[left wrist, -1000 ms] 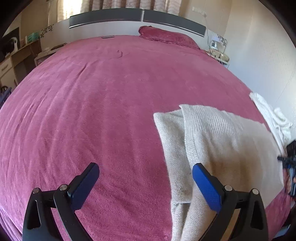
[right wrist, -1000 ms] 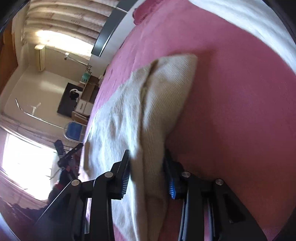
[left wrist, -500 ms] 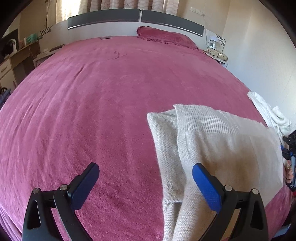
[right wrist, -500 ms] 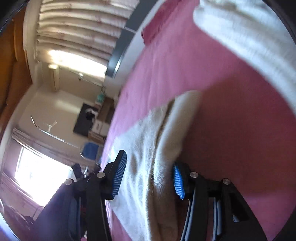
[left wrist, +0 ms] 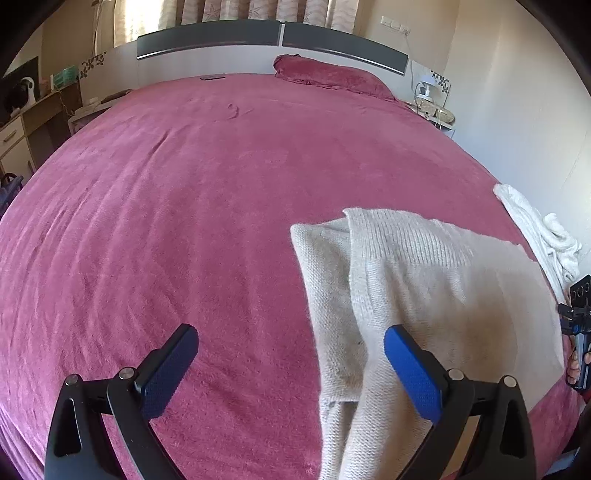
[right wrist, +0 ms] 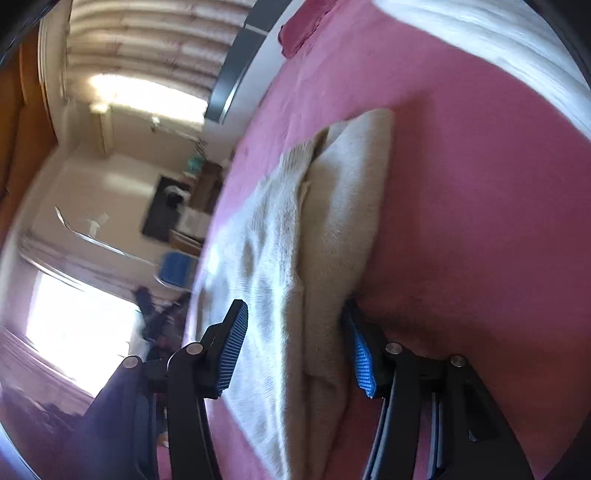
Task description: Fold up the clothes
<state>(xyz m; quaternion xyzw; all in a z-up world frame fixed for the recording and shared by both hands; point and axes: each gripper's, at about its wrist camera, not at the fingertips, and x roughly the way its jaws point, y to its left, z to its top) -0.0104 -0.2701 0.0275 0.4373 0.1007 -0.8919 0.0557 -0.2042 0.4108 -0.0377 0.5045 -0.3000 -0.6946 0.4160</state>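
Broadly, top to bottom by size:
Bed: your magenta fleece bedspread fills most of both views, with a matching pillow up against the dark headboard.
Sweater: the cream knit sweater lies folded on the near right part of the bedspread, one panel lapped over another, its lower end running out of the left wrist view between your gripper's right finger and the frame edge.
White garment: a white towel-like cloth sits bunched at the bed's right edge, just beyond the sweater and apart from it.
Left gripper: your left gripper hovers over the bedspread with its jaws spread wide, holding nothing; the right finger overlaps the sweater in view, but contact cannot be told.
Right gripper: your right gripper, rolled sideways, has its jaws parted around the sweater's thick folded edge; the blue pads stand clear of the knit rather than pinching it.
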